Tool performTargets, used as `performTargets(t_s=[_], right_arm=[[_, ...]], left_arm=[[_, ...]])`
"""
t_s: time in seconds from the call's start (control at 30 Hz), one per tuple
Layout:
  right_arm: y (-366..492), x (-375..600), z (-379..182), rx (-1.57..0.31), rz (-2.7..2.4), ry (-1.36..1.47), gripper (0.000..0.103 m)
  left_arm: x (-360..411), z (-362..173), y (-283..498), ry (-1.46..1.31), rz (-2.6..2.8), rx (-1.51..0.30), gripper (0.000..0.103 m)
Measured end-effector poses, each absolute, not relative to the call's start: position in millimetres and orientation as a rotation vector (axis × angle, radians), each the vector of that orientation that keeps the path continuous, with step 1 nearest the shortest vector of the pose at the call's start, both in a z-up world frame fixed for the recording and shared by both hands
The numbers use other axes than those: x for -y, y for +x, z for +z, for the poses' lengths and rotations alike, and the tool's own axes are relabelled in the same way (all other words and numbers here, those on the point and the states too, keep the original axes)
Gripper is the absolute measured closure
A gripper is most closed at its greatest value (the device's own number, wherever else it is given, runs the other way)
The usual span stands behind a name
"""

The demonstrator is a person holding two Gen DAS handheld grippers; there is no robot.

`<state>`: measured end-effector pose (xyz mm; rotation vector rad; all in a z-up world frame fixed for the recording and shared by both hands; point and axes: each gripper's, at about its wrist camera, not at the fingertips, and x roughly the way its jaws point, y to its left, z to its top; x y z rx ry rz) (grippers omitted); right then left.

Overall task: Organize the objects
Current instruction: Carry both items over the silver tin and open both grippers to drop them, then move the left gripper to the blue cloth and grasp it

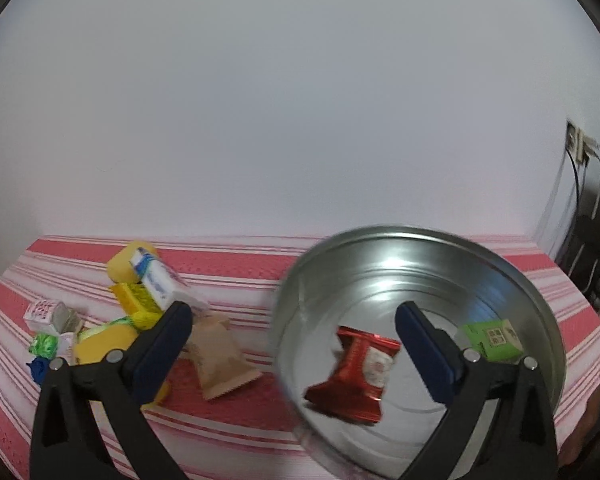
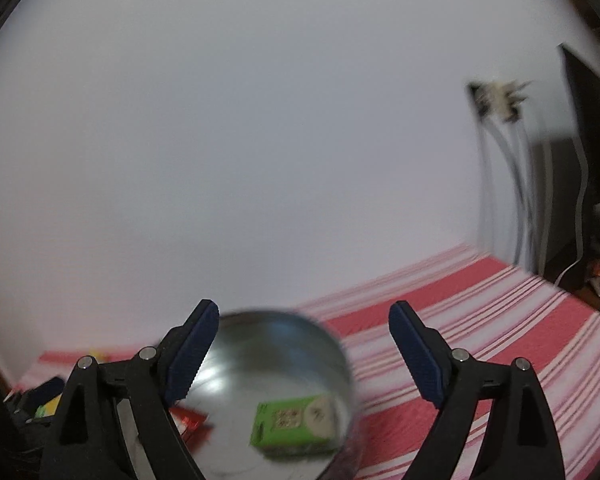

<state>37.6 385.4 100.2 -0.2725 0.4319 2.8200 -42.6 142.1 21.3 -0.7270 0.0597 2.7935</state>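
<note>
- Left hand-held gripper (image 1: 294, 326) gapes wide, gripping nothing, above the red snack packet (image 1: 354, 374) inside the metal tin (image 1: 500, 268).
- Right hand-held gripper (image 2: 304, 334) spread, empty; green carton (image 2: 294, 422) lies in the tin.
- Loose snacks (image 1: 140, 300) piled on the striped counter (image 1: 228, 260), left of the tin.

The light in the room was soft and even, and the white wall (image 1: 300, 100) looked flat and pale. A bright glare lay inside the metal bowl (image 1: 400, 264). Both fisheye views bent strongly and went black at the corners. The right view was smeared by motion blur.
</note>
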Motion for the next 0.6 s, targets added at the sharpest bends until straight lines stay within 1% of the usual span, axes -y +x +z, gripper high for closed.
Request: performTargets(t_s=[0.17, 0.3, 0.37, 0.5, 0.6], right_arm=[[51.3, -378.3, 102.5, -0.414, 2.779, -0.168, 0.014], [45.6, -361.2, 97.8, -0.379, 2.783, -0.176, 0.014], [46.2, -350.5, 92.6, -0.337, 2.798, -0.176, 0.014], [51.7, -325.9, 88.3, -0.194, 2.783, -0.137, 0.014], [54.8, -319.0, 88.5, -0.191, 2.794, -0.134, 0.014]], left_arm=[[-122.2, 18.7, -46.4, -0.679, 2.914, -0.137, 0.000], [-102.7, 16.6, -51.2, -0.686, 2.947, -0.101, 0.000], [-94.2, 14.4, -54.1, -0.701, 2.950, -0.085, 0.000], [-78.5, 10.7, -56.9, -0.714, 2.960, -0.078, 0.000], [-71.2, 9.1, -55.8, -0.714, 2.984, -0.117, 0.000]])
